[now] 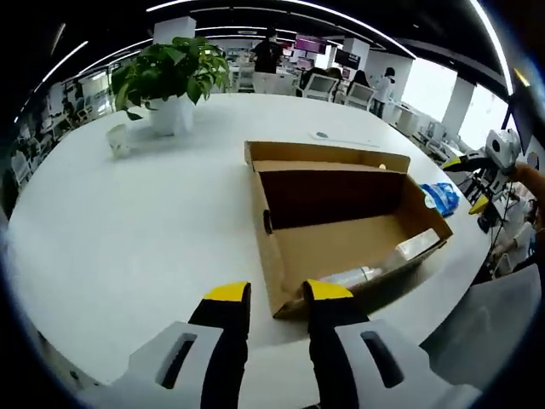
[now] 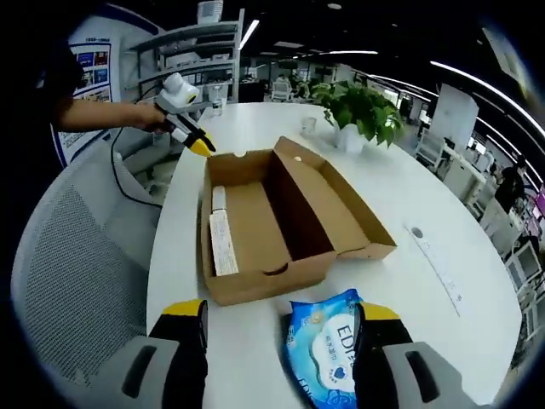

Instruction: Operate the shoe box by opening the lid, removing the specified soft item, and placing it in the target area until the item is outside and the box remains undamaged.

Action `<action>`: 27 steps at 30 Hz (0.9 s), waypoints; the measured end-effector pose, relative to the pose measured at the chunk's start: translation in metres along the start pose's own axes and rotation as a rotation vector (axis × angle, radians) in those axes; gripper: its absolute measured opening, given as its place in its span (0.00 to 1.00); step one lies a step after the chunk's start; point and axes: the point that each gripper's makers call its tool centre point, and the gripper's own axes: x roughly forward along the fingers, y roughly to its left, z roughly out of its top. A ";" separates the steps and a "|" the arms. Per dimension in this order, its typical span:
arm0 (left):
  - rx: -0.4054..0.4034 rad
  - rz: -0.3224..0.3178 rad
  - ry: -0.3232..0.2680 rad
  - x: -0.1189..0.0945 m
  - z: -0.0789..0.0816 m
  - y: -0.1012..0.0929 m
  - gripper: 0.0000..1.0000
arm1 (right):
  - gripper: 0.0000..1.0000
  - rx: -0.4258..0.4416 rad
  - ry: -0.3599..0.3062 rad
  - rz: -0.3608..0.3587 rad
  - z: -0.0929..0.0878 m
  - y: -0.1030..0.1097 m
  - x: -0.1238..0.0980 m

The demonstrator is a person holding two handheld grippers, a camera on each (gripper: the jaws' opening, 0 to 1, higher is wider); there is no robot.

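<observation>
**Soft pack out of the open shoe box, lying on the table**

The blue soft pack (image 2: 322,349) lies on the white table (image 2: 443,213) just in front of the shoe box (image 2: 264,247), outside it, between the right gripper (image 2: 279,328)'s two yellow-tipped jaws. The jaws stand wide apart; the pack's right edge is at or touching the right-hand jaw, while the left-hand jaw is clear of it, so the gripper is spread and not pressing the pack. In the left gripper view the same pack (image 1: 441,198) shows as a blue patch on the table beside the far corner of the box.

The shoe box (image 1: 341,226) is open, its lid folded back flat beside the tray and still joined to it. Inside, a clear-wrapped strip (image 1: 383,262) lies along one inner wall; the rest of the floor is bare cardboard. The cardboard looks whole, with no tear that can be seen.

The left gripper (image 1: 277,294) hovers near the box's near corner, jaws parted with nothing between them. It shows again in the right gripper view (image 2: 189,129), held by a hand at the table's far edge.

Further off, a potted plant (image 1: 170,81) stands on the table. A mesh chair (image 2: 81,256) sits at the table's side.
</observation>
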 end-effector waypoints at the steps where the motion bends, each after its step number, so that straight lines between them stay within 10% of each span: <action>1: -0.011 0.000 0.000 0.001 0.000 0.000 0.22 | 0.68 -0.013 0.001 0.009 0.004 0.001 0.004; 27: -0.133 0.012 -0.006 0.008 -0.005 -0.003 0.03 | 0.57 -0.150 0.114 0.199 0.024 0.022 0.074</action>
